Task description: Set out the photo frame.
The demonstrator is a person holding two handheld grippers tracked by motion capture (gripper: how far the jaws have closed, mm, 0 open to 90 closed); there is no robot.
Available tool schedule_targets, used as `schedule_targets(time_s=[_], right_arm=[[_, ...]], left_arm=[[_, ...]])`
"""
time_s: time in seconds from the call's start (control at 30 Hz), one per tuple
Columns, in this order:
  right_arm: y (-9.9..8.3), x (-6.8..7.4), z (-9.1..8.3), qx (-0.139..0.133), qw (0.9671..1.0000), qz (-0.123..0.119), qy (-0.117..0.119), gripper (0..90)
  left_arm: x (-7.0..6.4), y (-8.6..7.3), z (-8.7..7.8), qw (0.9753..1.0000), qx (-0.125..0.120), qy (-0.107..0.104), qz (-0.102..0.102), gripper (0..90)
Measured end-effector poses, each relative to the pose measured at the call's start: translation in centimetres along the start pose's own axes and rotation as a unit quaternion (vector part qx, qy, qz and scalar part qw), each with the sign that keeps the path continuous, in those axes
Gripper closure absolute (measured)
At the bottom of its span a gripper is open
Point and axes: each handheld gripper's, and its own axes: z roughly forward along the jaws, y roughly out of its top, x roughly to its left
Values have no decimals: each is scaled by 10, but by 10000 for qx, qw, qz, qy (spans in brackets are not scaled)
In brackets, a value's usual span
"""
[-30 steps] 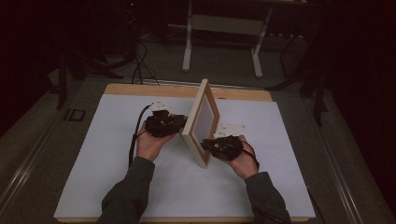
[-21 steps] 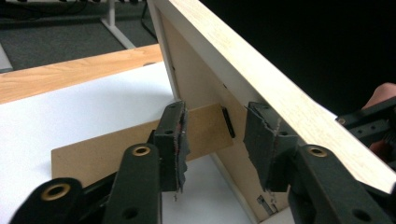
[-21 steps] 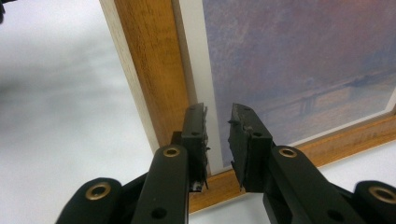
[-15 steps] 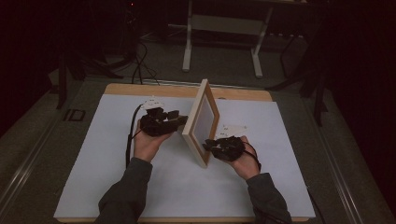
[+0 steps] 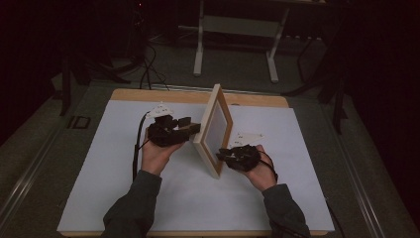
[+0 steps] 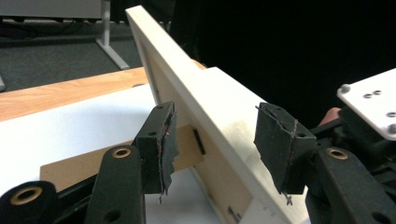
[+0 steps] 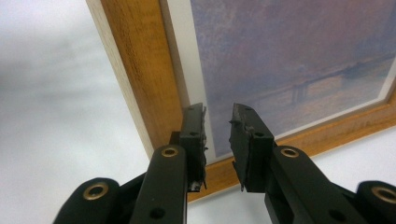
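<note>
I have a light wooden picture frame [image 5: 214, 130] standing on edge near the middle of the white-covered bench [image 5: 99, 188], its brown fibreboard easel stand [image 6: 84, 164] folded out behind. My left tool [image 6: 212, 142] is spread wide behind it, one pad by the stand and the other past the frame's edge, pinching nothing. My right tool [image 7: 217, 122] hovers at the front lower corner, jaws slightly parted, holding nothing. I judge the frame light and stiff, but its glazed front looks slippery and fragile, so I'd grip the wooden rim. No containers here.
</note>
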Motion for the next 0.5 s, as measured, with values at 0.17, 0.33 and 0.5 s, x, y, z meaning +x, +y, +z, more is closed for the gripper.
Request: schedule_targets(time_s=[0.17, 0.33, 0.5], right_arm=[[-2, -2, -2, -2, 10000, 31, -21, 745], [-3, -4, -4, -1, 10000, 42, -59, 739], [-4, -6, -5, 17, 9999, 75, -88, 731]], left_arm=[[-6, 1, -2, 10000, 11, 19, 24, 439], [-16, -2, 0, 9997, 145, 42, 207, 396], [-24, -7, 4, 9989, 245, 156, 357, 377]])
